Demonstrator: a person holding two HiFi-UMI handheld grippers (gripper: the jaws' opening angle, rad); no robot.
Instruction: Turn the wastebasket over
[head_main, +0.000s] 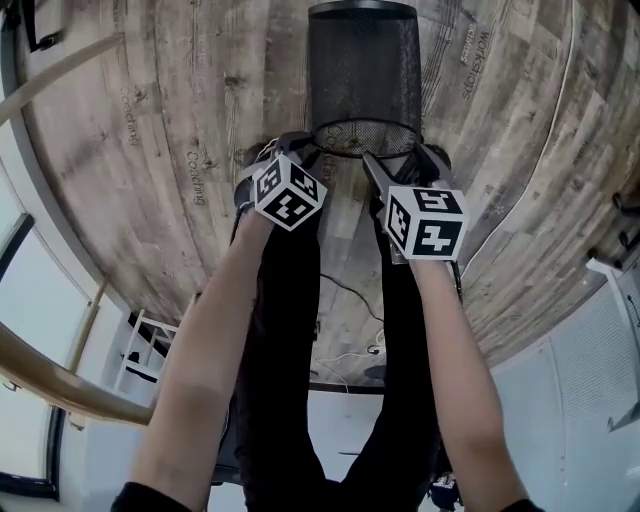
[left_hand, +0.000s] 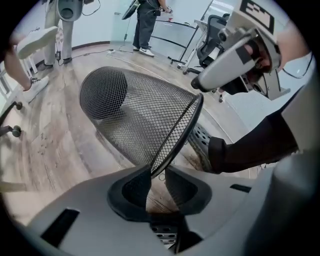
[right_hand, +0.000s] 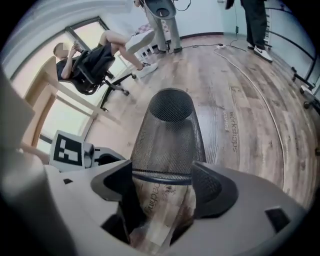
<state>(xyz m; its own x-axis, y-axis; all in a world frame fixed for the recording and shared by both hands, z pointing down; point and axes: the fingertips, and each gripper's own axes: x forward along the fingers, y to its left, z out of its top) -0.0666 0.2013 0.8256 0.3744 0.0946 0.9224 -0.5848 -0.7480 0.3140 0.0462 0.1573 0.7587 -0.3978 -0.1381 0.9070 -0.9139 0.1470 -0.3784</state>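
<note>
The person's bare forearms (head_main: 195, 390) reached down from the head camera, each ending in a marker cube (head_main: 290, 192). The left gripper (left_hand: 157, 176) had its jaws clamped on the wire rim of the black mesh wastebasket (head_main: 363, 70). The right gripper (right_hand: 162, 175) held its jaws wide apart, the rim crossing the gap between them with neither pad pressing on it. The wastebasket lay on its side on the wood plank floor (head_main: 150, 150), open mouth toward the person, closed base pointing away. An office chair (right_hand: 92, 70) stood well apart.
</note>
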